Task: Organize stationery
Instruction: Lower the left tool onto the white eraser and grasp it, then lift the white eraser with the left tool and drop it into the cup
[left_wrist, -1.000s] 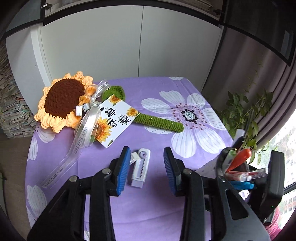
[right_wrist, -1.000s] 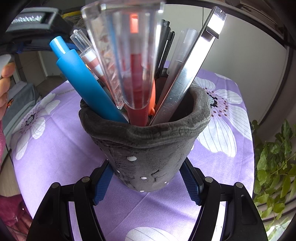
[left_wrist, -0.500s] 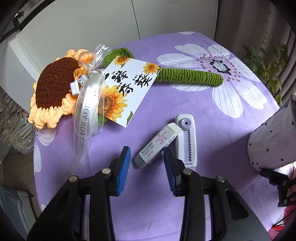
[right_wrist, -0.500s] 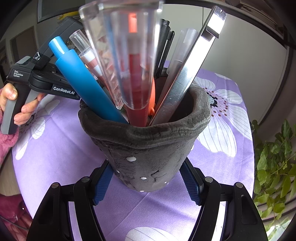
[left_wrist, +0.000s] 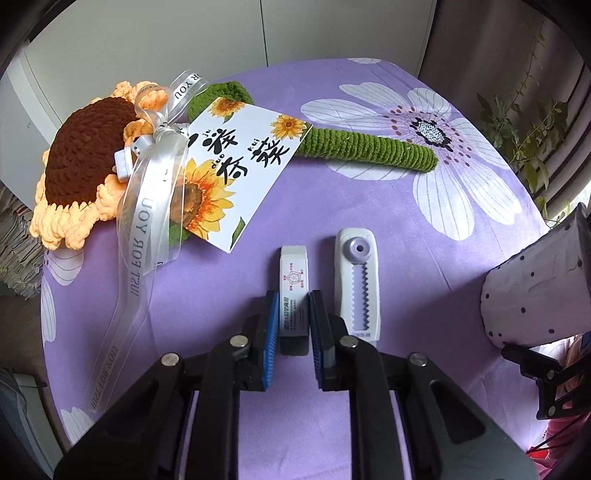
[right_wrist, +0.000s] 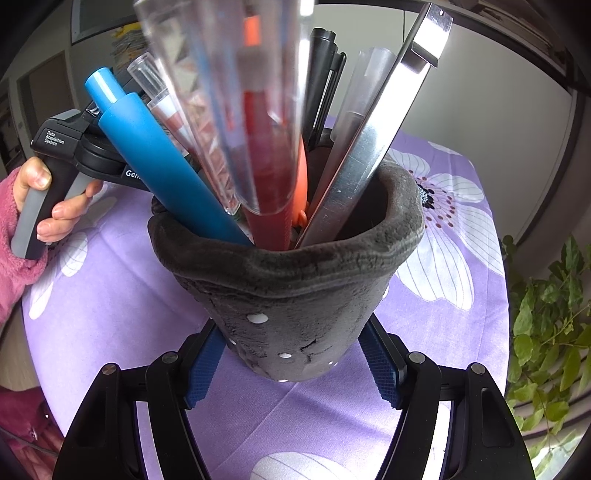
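A white eraser (left_wrist: 293, 266) in a printed sleeve lies on the purple flowered tablecloth (left_wrist: 369, 206). My left gripper (left_wrist: 293, 294) is closing on it, and its blue pads touch the eraser's near end on both sides. A white utility knife (left_wrist: 357, 280) with a serrated slider lies just right of the eraser. My right gripper (right_wrist: 291, 347) is shut on a grey felt pen holder (right_wrist: 295, 295) that stands on the cloth. The holder is packed with a blue pen (right_wrist: 159, 162), a metal ruler (right_wrist: 373, 147), a clear ruler and other pens. In the left wrist view the holder (left_wrist: 532, 291) shows at the right edge.
A crochet sunflower (left_wrist: 81, 166) with a green stem (left_wrist: 369, 147), a printed card (left_wrist: 236, 166) and a long ribbon (left_wrist: 136, 258) lies at the back left. A hand in a pink sleeve (right_wrist: 55, 206) grips the left gripper's handle. A leafy plant (right_wrist: 546, 332) stands beyond the table's right edge.
My left gripper came down over the eraser and its jaws narrowed onto it. The eraser turned from slanted to in line with the fingers. The right gripper and holder stayed still.
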